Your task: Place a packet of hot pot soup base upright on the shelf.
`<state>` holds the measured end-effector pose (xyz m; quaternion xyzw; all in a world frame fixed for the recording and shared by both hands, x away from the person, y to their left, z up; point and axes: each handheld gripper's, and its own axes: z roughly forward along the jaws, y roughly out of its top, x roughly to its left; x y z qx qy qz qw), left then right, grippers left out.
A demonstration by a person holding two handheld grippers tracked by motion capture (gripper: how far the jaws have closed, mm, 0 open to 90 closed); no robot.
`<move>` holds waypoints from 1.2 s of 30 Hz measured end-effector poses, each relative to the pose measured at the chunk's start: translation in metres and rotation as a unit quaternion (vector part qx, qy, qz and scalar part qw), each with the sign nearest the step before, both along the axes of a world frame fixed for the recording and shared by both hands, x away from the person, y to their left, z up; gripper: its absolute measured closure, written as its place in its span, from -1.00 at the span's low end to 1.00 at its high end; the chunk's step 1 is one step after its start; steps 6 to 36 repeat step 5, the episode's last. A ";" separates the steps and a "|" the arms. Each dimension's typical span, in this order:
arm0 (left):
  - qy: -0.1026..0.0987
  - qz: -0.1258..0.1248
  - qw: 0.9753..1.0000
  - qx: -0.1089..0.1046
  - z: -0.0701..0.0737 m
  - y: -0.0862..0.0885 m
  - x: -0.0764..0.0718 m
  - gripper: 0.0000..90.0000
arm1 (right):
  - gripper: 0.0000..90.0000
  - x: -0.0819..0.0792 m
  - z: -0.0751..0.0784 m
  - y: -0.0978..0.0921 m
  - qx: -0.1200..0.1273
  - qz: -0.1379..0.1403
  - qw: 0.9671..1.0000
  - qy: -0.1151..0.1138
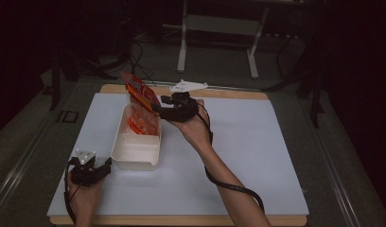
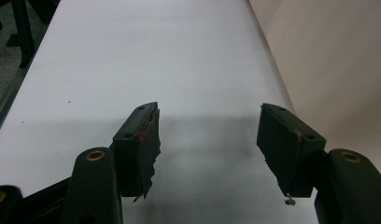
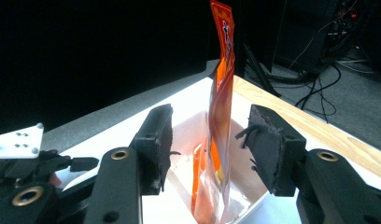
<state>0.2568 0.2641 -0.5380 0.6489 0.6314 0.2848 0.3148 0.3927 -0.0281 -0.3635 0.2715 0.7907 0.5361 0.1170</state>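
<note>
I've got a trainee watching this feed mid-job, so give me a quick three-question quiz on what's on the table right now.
1. True or false: the right gripper is clamped tight on the orange packet.
2. The packet's lower end is: A) flat on the table, B) inside the white bin, C) held off past the table's edge.
3. Fill in: the left gripper, beside the bin's near corner, holds ____.

Key:
1. False. The right gripper view shows the packet between its jaws with a gap on each side.
2. B. The packet stands upright in the bin's far end.
3. Nothing. Its jaws are open over the white table.
</note>
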 end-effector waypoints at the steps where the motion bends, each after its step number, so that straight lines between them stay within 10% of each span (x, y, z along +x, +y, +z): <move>1: 0.000 0.000 1.000 0.000 0.000 0.000 0.000 -0.12 | 0.11 -0.002 -0.001 -0.002 0.002 -0.001 1.000 0.000; 36: 0.000 0.000 1.000 0.002 0.000 0.000 0.000 -0.12 | 0.11 -0.006 -0.005 -0.008 0.009 -0.003 1.000 0.002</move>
